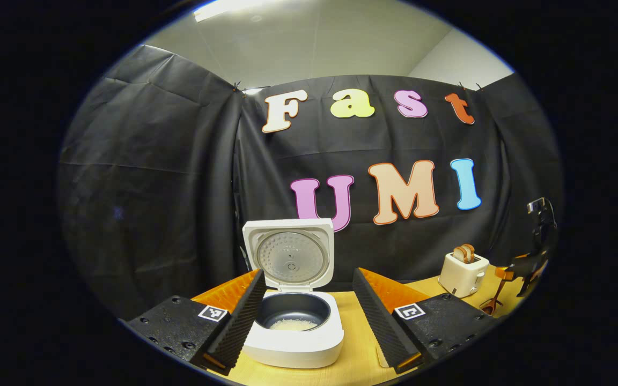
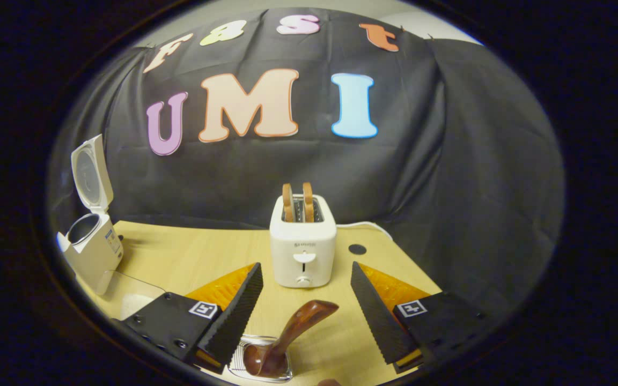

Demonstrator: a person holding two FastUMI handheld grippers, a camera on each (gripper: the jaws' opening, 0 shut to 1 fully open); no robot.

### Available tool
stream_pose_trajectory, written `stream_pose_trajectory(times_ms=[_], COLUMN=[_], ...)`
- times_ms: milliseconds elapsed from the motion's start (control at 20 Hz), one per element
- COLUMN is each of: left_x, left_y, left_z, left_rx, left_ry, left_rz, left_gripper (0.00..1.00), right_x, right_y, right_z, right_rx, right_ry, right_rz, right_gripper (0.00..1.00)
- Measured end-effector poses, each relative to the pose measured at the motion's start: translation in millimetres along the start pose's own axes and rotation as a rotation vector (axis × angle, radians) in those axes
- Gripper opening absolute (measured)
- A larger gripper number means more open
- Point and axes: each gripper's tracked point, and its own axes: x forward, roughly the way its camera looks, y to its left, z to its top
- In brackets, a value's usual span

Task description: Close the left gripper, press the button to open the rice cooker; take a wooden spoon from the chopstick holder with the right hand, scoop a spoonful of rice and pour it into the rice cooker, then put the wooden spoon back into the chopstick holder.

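rice cooker (image 1: 295,327): white, on the tabletop (image 1: 360,354), lid (image 1: 290,254) swung up and standing open; in the left gripper view it sits between that gripper's two fingers, not touched. Also at far left in the right gripper view (image 2: 92,249), lid up.
rice in pot: small pale heap (image 1: 294,324) on the floor of the dark inner pot.
wooden spoon (image 2: 287,338): dark brown, glossy, standing tilted in the chopstick holder (image 2: 263,370), handle leaning up and to the right; nothing grips it.
chopstick holder: wire/metal frame at the bottom edge of the right gripper view, mostly cut off.
left hand-held gripper (image 1: 309,321): fingers spread wide apart, one on each side of the cooker, clamped on nothing.
right hand-held gripper (image 2: 306,311): fingers wide apart, spoon handle in the gap between them, no contact visible.
toaster (image 2: 302,244): white, two slices of bread up in the slots, behind the spoon; at right in the left gripper view too (image 1: 463,273).
tabletop: light wood.
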Motion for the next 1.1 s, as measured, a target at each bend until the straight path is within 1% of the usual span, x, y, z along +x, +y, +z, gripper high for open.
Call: stream_pose_trajectory(times_ms=[200, 400, 450, 500, 550, 600, 650, 700, 750, 800, 850, 900, 950, 1000, 1100], left_x=[-1, -1, -1, 0, 0, 1, 3, 3, 3, 4, 5, 7, 7, 9, 12], left_y=[-1, 1, 2, 2, 2, 2, 3, 3, 2, 3, 5, 6, 8, 9, 13], left_z=[-6, -6, -6, -5, -6, -6, -7, -7, -9, -8, -7, -6, -6, -5, -1], left_rx=[-0.001, 0.003, 0.005, 0.003, 0.002, 0.002, 0.001, -0.002, -0.005, -0.010, -0.017, -0.024, -0.029, -0.032, -0.041], left_ry=[0.019, 0.024, 0.023, 0.022, 0.021, 0.023, 0.024, 0.026, 0.027, 0.026, 0.021, 0.016, 0.011, 0.006, -0.005], left_rz=[0.011, 0.023, 0.024, 0.025, 0.025, 0.025, 0.023, 0.018, 0.013, 0.011, 0.008, 0.005, 0.003, -0.002, -0.008], left_gripper=[0.96, 0.96, 0.96, 0.99, 0.96, 0.96, 0.96, 0.96, 0.96, 0.97, 0.96, 0.96, 0.96, 0.96, 0.96], right_x=[18, 22, 24, 23, 22, 20, 21, 18, 9, 8, 3, -2, -9, -14, -25], right_y=[8, 18, 20, 22, 23, 25, 29, 34, 37, 37, 39, 38, 36, 38, 41], right_z=[-42, -78, -85, -91, -95, -95, -93, -90, -87, -84, -79, -73, -63, -55, -35], right_rx=[0.057, 0.109, 0.116, 0.123, 0.126, 0.135, 0.147, 0.167, 0.172, 0.158, 0.147, 0.131, 0.107, 0.091, 0.058], right_ry=[0.121, 0.240, 0.262, 0.280, 0.290, 0.292, 0.293, 0.299, 0.295, 0.281, 0.267, 0.250, 0.224, 0.203, 0.164], right_rz=[0.045, 0.085, 0.092, 0.098, 0.094, 0.098, 0.105, 0.128, 0.127, 0.126, 0.129, 0.123, 0.111, 0.110, 0.105], right_gripper=[1.00, 1.00, 0.89, 0.78, 0.67, 0.55, 0.32, 0.31, 0.24, 0.20, 0.19, 0.21, 0.18, 0.22, 0.20])
